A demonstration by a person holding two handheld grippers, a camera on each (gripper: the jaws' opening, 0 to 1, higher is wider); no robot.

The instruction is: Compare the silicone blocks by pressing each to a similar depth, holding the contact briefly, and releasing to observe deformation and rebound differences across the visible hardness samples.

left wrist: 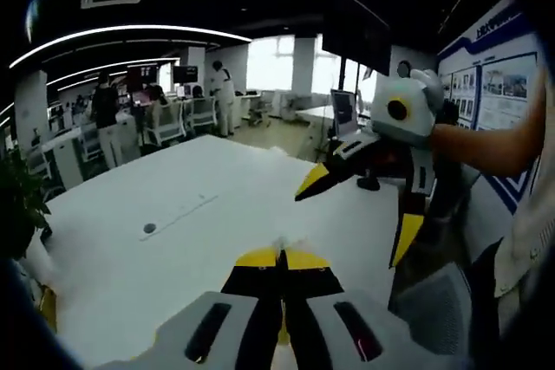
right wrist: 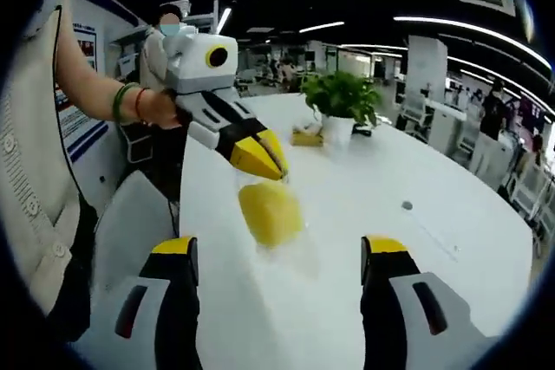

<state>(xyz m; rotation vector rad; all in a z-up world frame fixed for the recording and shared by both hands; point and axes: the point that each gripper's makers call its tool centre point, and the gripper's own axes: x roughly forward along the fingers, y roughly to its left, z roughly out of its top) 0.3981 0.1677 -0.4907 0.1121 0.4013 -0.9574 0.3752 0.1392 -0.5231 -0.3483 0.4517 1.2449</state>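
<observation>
Right gripper view: the right gripper [right wrist: 282, 279] had its two yellow-tipped jaws spread wide over the white table [right wrist: 416, 249], nothing between them; a yellow silicone block [right wrist: 270, 210] lay on the table just ahead of the jaws, nearer the left jaw; the left gripper [right wrist: 277, 162] came in from the left, jaws closed together, tip right at the block's top edge, whether touching I could not tell; a hand [right wrist: 160, 108] with green and red wristbands held it; a potted plant [right wrist: 340, 101] stood further back on the table with a small yellow object [right wrist: 305, 137] beside it; a small round spot [right wrist: 407, 206] sat on the table to the right; people and desks in the office behind.

Left gripper view: the left gripper [left wrist: 282, 257] showed its jaws pressed together over the table [left wrist: 173, 223]; the block itself was hidden at the tips, only a pale blur there; the right gripper [left wrist: 360, 210] hung at right, jaws wide apart, held by a bare forearm [left wrist: 486, 145]; a plant's leaves [left wrist: 17, 201] at the left edge; people stood among office chairs in the background.
</observation>
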